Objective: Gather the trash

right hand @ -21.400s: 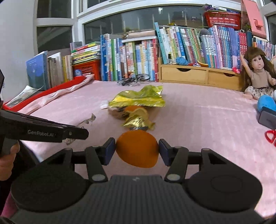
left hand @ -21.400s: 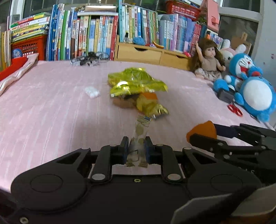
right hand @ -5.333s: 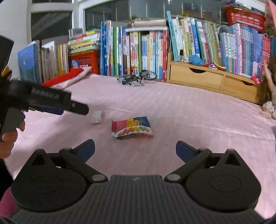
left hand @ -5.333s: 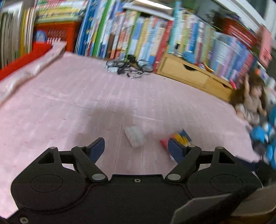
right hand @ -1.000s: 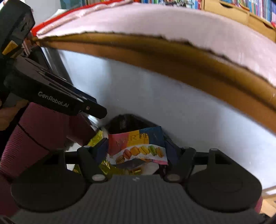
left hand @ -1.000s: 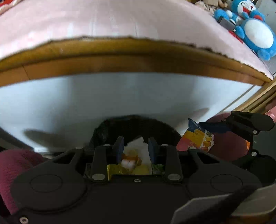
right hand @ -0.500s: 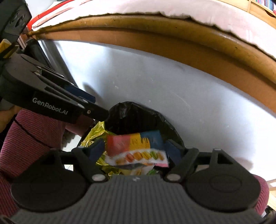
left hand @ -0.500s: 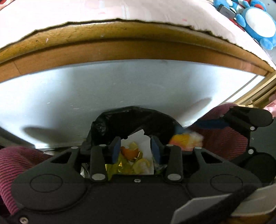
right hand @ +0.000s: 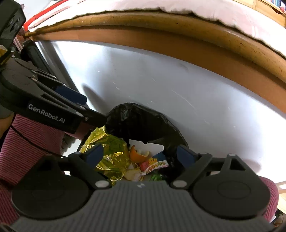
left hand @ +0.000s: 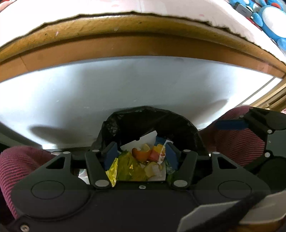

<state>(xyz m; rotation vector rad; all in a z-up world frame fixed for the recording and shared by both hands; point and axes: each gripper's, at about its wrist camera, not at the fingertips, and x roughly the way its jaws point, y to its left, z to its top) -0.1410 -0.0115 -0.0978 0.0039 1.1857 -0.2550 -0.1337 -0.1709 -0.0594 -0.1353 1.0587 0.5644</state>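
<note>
A bin lined with a black bag (left hand: 152, 123) (right hand: 143, 121) stands on the floor under both grippers. In it lie gold foil (left hand: 128, 167) (right hand: 107, 148), an orange peel (left hand: 139, 154) (right hand: 137, 155), white paper (left hand: 143, 141) and a colourful snack wrapper (left hand: 159, 155) (right hand: 153, 165). My left gripper (left hand: 141, 157) hangs over the bin with its jaws opening and nothing pressed between the pads. My right gripper (right hand: 140, 155) is also over the bin, jaws opening wide, the wrapper lying loose below them. Each gripper shows at the edge of the other's view: the left gripper (right hand: 84, 108) and the right gripper (left hand: 250, 125).
A white panel (left hand: 125, 89) under the wooden table edge (left hand: 143, 42) rises just behind the bin. Pink cloth (right hand: 196, 9) covers the tabletop above. A person's legs in maroon striped trousers (left hand: 237, 132) (right hand: 26, 142) flank the bin on both sides.
Both grippers' jaws have spread wider. The colourful wrapper has dropped from the right gripper into the bin, and the white scrap has left the left gripper's pads.
</note>
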